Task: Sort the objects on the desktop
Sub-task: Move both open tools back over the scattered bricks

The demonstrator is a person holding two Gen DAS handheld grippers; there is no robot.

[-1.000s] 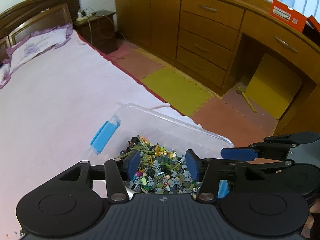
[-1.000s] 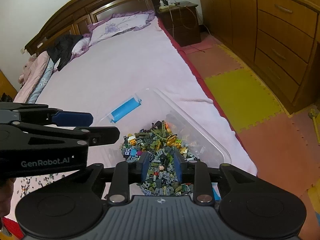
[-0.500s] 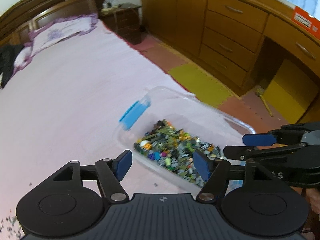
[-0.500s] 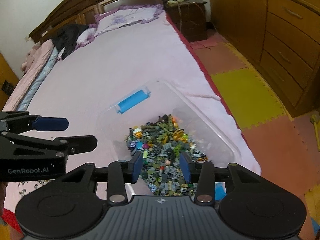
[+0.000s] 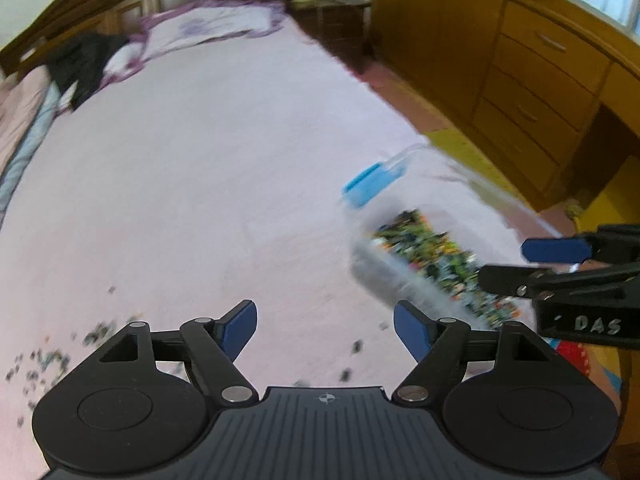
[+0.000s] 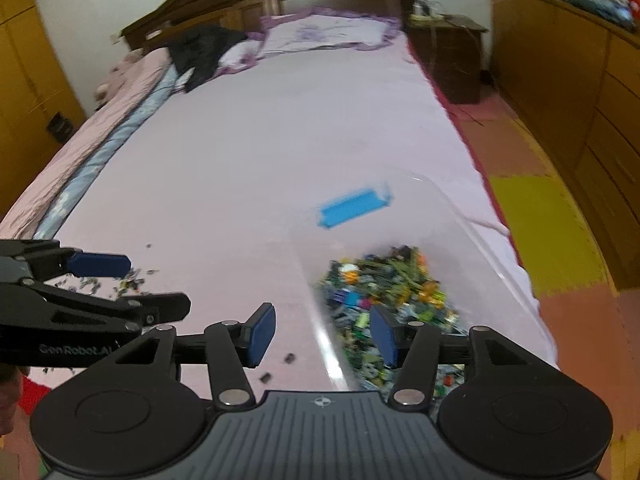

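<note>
Both grippers, left [image 5: 324, 330] and right [image 6: 322, 336], gape wide and empty above the pink-sheeted bed [image 5: 208, 184]; clear plastic bin [image 6: 476, 240] holds most small multicoloured bricks [image 6: 384, 284], strays [image 5: 48, 356] lie loose left: pinch singly, low, squarely.

Bricks [image 6: 384, 292] in bin [image 6: 472, 216], on bed [image 6: 248, 152].

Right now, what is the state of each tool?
Left tool: open, holding nothing.
Right tool: open, holding nothing.
</note>
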